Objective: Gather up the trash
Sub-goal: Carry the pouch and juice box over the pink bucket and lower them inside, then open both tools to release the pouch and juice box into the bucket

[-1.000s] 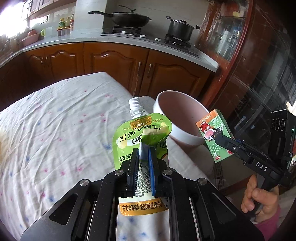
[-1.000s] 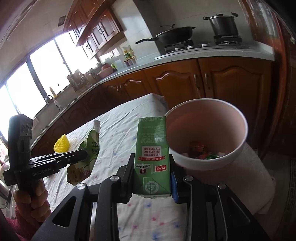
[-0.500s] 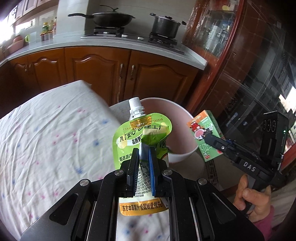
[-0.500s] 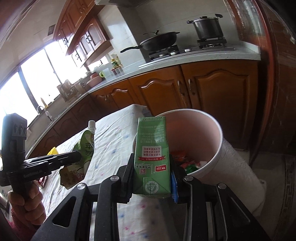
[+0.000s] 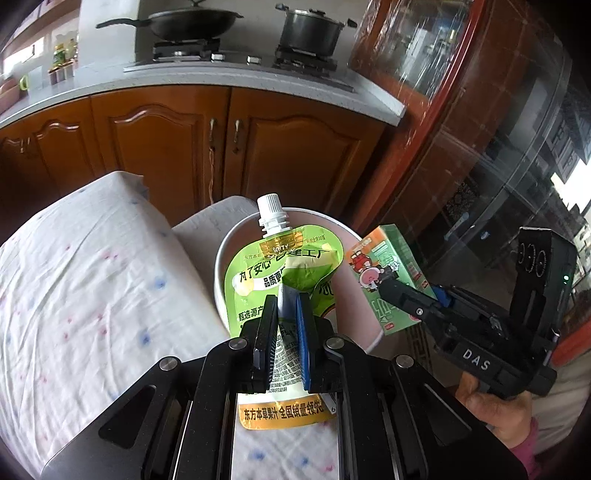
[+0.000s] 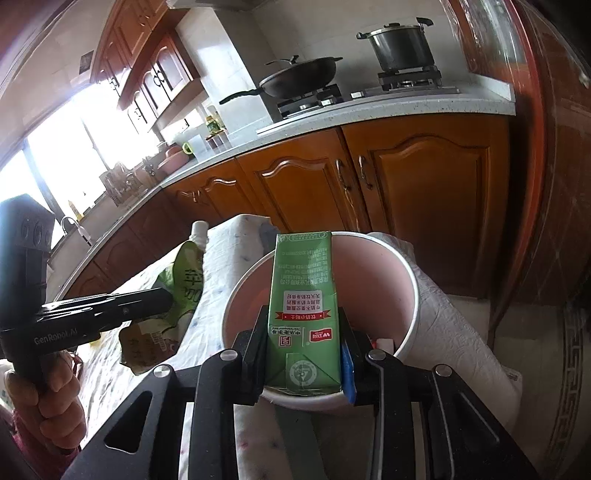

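You stand at a table under a white speckled cloth, wooden kitchen cabinets beyond. Your left gripper is clamped on a green juice pouch, held over the pink bin. Your right gripper pinches a green drink carton; the bin's opening lies at 12 o'clock behind it.

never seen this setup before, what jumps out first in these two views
Each gripper grips a piece of trash over the pink bin beside the cloth-covered table. The left gripper pinches a green spouted drink pouch; the right gripper clamps an upright green carton. Behind, a wok and pot sit on the stove.
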`<state>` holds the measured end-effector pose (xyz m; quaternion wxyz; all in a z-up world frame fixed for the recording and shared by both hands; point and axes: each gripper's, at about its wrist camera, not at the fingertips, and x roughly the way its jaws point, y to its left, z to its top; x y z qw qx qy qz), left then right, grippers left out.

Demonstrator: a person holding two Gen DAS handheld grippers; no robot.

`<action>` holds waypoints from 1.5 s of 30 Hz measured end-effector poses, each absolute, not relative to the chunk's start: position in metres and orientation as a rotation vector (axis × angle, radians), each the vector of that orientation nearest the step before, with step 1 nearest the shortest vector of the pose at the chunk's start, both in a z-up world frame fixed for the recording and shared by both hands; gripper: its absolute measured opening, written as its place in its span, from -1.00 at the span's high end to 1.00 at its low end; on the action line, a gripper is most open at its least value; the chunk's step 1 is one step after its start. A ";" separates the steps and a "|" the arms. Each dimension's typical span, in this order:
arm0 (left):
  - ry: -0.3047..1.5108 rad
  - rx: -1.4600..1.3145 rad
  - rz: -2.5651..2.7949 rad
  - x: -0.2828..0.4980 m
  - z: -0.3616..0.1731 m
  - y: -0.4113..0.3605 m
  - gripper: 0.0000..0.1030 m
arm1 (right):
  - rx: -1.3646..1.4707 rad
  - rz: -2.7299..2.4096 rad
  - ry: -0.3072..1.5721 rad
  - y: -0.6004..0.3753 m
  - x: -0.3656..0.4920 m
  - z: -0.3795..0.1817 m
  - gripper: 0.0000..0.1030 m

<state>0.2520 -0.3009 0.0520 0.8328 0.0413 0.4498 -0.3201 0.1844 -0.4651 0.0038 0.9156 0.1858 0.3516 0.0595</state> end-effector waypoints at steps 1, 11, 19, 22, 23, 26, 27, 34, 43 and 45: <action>0.962 0.092 -0.684 0.256 0.050 -0.305 0.83 | 0.380 0.120 0.729 -0.466 0.187 0.003 0.38; 1.022 0.119 -0.692 0.282 0.036 -0.331 0.83 | 0.375 0.102 0.775 -0.478 0.203 -0.005 0.38; 1.064 0.126 -0.682 0.292 0.024 -0.341 0.82 | 0.379 0.093 0.811 -0.484 0.212 -0.015 0.38; 1.073 0.131 -0.678 0.295 0.021 -0.343 0.82 | 0.371 0.089 0.822 -0.485 0.216 -0.017 0.38; 1.075 0.135 -0.674 0.295 0.020 -0.343 0.82 | 0.369 0.088 0.825 -0.485 0.218 -0.017 0.38; 1.083 0.139 -0.667 0.298 0.018 -0.344 0.82 | 0.366 0.087 0.831 -0.486 0.220 -0.018 0.38; 1.087 0.138 -0.665 0.299 0.017 -0.345 0.82 | 0.365 0.086 0.835 -0.486 0.221 -0.018 0.38; 1.108 0.131 -0.661 0.302 0.014 -0.347 0.75 | 0.391 0.094 0.872 -0.490 0.228 -0.026 0.32; 1.101 0.127 -0.642 0.301 0.015 -0.340 0.51 | 0.403 0.087 0.860 -0.491 0.224 -0.023 0.31; 1.091 0.125 -0.635 0.298 0.017 -0.335 0.44 | 0.407 0.085 0.856 -0.491 0.222 -0.022 0.31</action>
